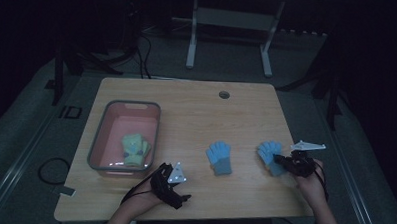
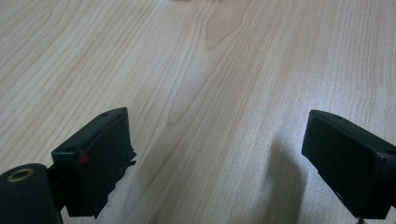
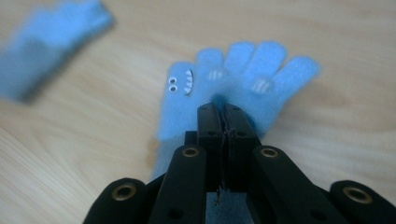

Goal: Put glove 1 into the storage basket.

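A light blue glove (image 1: 269, 152) lies flat on the wooden table (image 1: 196, 112) at the right. My right gripper (image 1: 281, 159) comes at it from the right and is shut on its palm. In the right gripper view the jaws of that gripper (image 3: 225, 112) press together on the blue fabric of the glove (image 3: 261, 70), which has small eyes and teeth on the thumb side. A second blue glove (image 1: 219, 158) with a grey cuff lies mid-table, blurred at the far left (image 3: 51, 42). My left gripper (image 1: 183, 196) rests near the front edge, open (image 2: 219, 154) over bare wood.
A grey-rimmed pink bin (image 1: 98, 138) stands at the table's left with a yellow-green glove (image 1: 135, 150) inside. A round cable hole (image 1: 224, 95) sits near the far edge. White desk legs (image 1: 191, 46) stand on the floor beyond the table.
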A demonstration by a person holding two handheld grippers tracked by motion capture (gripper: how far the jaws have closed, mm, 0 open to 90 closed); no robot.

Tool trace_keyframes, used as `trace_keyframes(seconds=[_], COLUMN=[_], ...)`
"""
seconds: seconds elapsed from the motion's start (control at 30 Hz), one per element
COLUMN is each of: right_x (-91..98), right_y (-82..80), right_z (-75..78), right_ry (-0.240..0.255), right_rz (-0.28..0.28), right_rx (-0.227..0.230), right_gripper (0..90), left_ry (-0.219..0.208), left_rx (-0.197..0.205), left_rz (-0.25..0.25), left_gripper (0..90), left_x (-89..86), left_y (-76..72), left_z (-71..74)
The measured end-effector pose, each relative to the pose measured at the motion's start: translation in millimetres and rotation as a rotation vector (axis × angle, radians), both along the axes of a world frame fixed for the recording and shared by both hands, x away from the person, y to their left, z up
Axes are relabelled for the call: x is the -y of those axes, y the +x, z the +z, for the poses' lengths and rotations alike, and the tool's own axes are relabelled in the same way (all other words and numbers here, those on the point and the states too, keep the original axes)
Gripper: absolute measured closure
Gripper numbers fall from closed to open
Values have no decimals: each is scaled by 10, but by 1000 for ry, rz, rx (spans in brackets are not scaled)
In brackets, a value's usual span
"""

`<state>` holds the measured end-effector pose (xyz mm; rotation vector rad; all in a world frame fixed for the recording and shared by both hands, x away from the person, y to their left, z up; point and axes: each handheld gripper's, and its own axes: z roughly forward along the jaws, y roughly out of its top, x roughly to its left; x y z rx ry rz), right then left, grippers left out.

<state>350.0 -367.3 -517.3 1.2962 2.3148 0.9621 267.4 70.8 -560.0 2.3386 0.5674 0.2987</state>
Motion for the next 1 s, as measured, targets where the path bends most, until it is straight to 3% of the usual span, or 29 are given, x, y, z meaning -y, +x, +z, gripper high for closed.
trace_keyframes(seconds=[0.1,0.17,0.3,0.63,0.77,0.87,1.0], right_x=[-132,-242,-410,-692,-784,-800,-793], right_y=[-50,-82,-100,-98,-102,-82,-43], right_z=[182,262,306,131,-57,-146,-243], right_ry=[29,5,32,59,33,3,-7], right_rz=[-47,-70,-119,-188,-209,-223,-238], right_rx=[29,57,54,16,-5,4,-16], right_gripper=[873,872,872,871,868,859,837], left_ry=[0,-1,-2,-4,-2,1,4], left_rx=[-1,3,4,7,7,8,8], left_rz=[2,3,3,-1,-3,-1,-2], left_gripper=[88,88,88,88,88,88,88], left_x=[3,3,4,6,9,11,12], left_y=[-1,1,-2,-9,-9,-10,-10], left_z=[0,5,5,11,12,11,8])
